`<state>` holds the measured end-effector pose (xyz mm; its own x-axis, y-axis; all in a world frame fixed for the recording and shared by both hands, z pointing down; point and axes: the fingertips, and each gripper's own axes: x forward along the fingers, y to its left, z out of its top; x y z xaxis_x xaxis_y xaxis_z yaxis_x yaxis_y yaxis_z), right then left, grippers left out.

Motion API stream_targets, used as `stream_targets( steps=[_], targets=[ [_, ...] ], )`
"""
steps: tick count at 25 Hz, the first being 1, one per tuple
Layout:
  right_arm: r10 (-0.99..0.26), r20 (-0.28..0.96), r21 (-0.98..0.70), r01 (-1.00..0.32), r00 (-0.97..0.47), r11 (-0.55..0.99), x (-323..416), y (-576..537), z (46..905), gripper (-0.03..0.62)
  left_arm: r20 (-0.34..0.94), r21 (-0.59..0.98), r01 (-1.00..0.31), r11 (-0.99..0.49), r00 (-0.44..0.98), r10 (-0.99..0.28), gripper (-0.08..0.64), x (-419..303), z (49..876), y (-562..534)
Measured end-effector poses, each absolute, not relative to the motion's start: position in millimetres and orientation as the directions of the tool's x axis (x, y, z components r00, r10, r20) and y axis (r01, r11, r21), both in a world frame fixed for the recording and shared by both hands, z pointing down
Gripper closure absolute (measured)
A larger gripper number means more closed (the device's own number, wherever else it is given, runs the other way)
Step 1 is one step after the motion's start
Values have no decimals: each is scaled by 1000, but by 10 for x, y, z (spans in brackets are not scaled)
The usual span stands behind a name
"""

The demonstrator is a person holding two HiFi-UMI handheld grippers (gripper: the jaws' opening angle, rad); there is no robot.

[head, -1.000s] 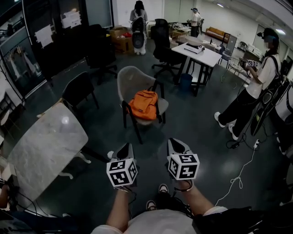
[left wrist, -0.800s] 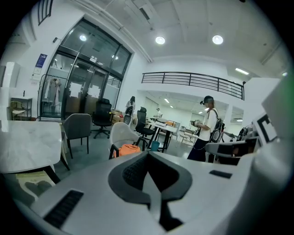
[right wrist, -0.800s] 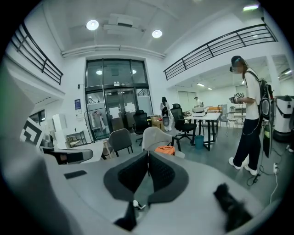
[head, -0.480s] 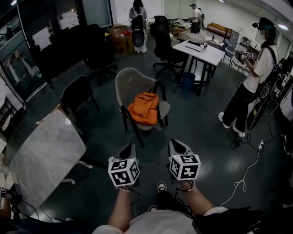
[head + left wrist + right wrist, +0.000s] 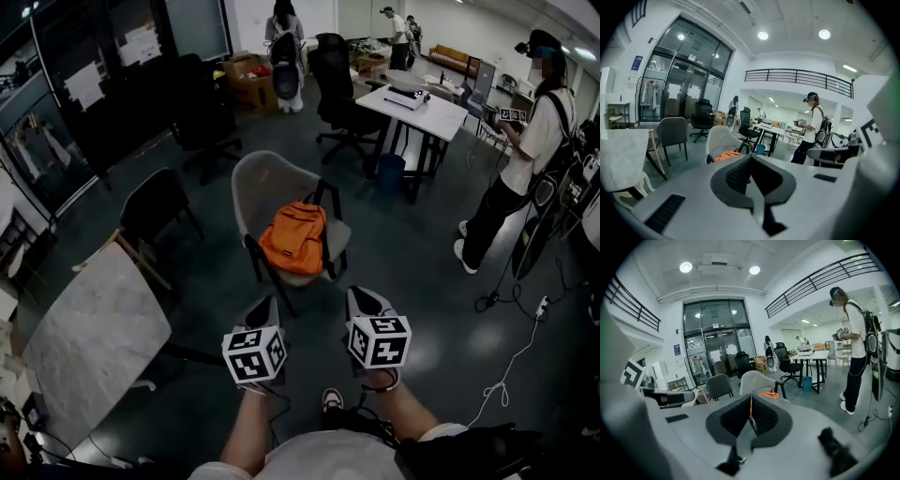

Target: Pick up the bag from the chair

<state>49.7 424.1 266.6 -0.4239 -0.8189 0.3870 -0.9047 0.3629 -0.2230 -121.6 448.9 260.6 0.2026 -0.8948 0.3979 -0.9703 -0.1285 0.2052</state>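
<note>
An orange backpack (image 5: 295, 236) leans against the back of a grey shell chair (image 5: 267, 178) with black legs, in the middle of the floor. Both grippers are held side by side, short of the chair and apart from it. My left gripper (image 5: 262, 309) points at the chair's front left, and its jaws are shut with nothing in them. My right gripper (image 5: 362, 300) points at the front right, and its pads are together and empty. In the left gripper view only a strip of the bag (image 5: 727, 155) shows above the jaws. In the right gripper view the bag (image 5: 768, 394) peeks over the closed pads.
A marble-topped table (image 5: 94, 337) stands close on the left, with a dark chair (image 5: 155, 206) behind it. A white desk (image 5: 422, 103), a blue bin (image 5: 392, 173) and office chairs lie beyond. A person (image 5: 525, 159) stands at the right, and a white cable (image 5: 506, 375) trails over the floor.
Both grippers and the view have moved forward toward the chair, so the chair and the bag now sit nearer and lower in the frame. The jaws stay shut.
</note>
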Motion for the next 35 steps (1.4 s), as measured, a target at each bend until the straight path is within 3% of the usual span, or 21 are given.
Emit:
stream_targets(
  steps=[35],
  targets=[
    [-774,422,-280,-880,-472,383,827,2623,2901,558,436,230,-967,-112,205,-876,548,-902,2776,2848]
  ],
)
